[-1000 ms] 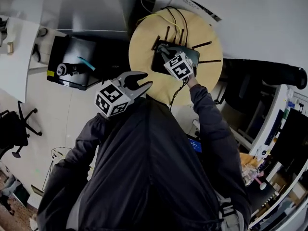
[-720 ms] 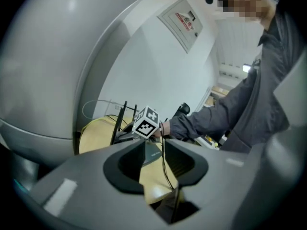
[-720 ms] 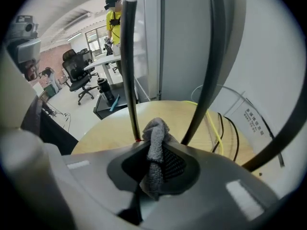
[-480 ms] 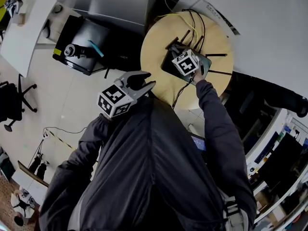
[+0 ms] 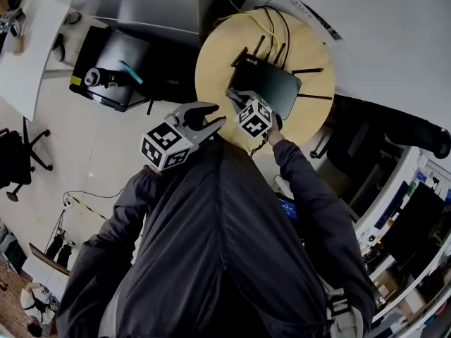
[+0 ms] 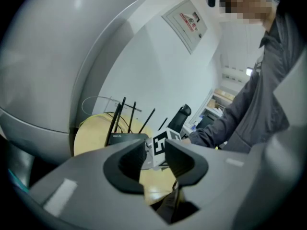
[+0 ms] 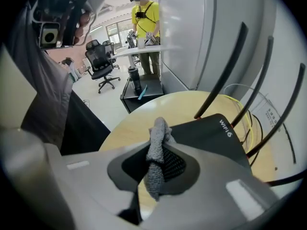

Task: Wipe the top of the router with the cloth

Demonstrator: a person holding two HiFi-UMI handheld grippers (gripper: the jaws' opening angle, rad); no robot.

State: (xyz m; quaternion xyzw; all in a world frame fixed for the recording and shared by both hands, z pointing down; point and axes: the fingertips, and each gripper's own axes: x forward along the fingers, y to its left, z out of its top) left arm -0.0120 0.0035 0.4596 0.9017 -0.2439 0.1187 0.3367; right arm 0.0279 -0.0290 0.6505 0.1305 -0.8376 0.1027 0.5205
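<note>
A: Head view first. Where is the router?

B: The black router (image 5: 271, 86) lies flat on the round wooden table (image 5: 211, 62), with its antennas (image 5: 308, 70) sticking out on two sides. The right gripper (image 5: 234, 97) points at the router's near left corner. Whether its tips touch the casing I can't tell from up here. The left gripper (image 5: 215, 115) hangs by the table's near rim, close to the person's chest and apart from the router.

A: And the left gripper view?

B: Its jaws stand apart with nothing between them. Through the gap you see the right gripper's marker cube (image 6: 160, 143), with the router just behind it on the table.

A: The right gripper view?

B: The jaws are clamped on a grey knitted cloth (image 7: 156, 157) — a bunched strip whose upper end pokes above the jaws, right at the router's near edge. "WIFI6" is printed on the router's top. Far behind, a person in a yellow shirt (image 7: 144, 13) stands beside a white desk (image 7: 144, 49).
</note>
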